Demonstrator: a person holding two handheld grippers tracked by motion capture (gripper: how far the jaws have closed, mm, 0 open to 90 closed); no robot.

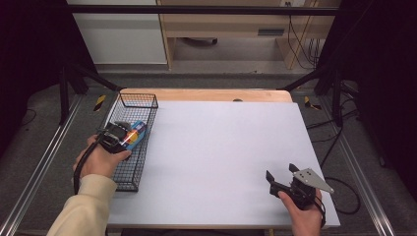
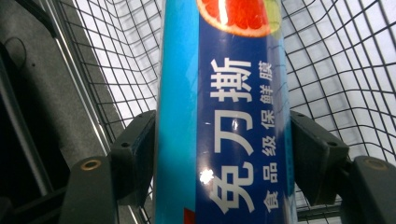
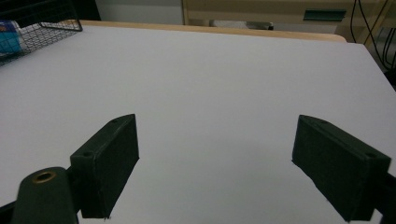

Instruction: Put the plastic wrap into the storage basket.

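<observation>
Right tool [image 1: 281,178] near desk [image 1: 221,147] front edge, jaws spread wide, nothing between, parked clear of work. Left tool [image 1: 120,136] over wire basket [image 1: 129,169], jaws flanking blue cling-film box [image 2: 224,140]; contact unclear, likely release. Box glossy, white Chinese lettering, grapefruit picture, lies inside basket.

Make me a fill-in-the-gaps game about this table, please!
1. The box between the jaws of the left gripper is mostly ___ in colour.
2. That box is inside a wire ___ at the table's left edge.
3. The jaws of the right gripper stand ___, with nothing between them.
4. The top of the table is ___ in colour.

Missing words: blue; basket; open; white
</observation>
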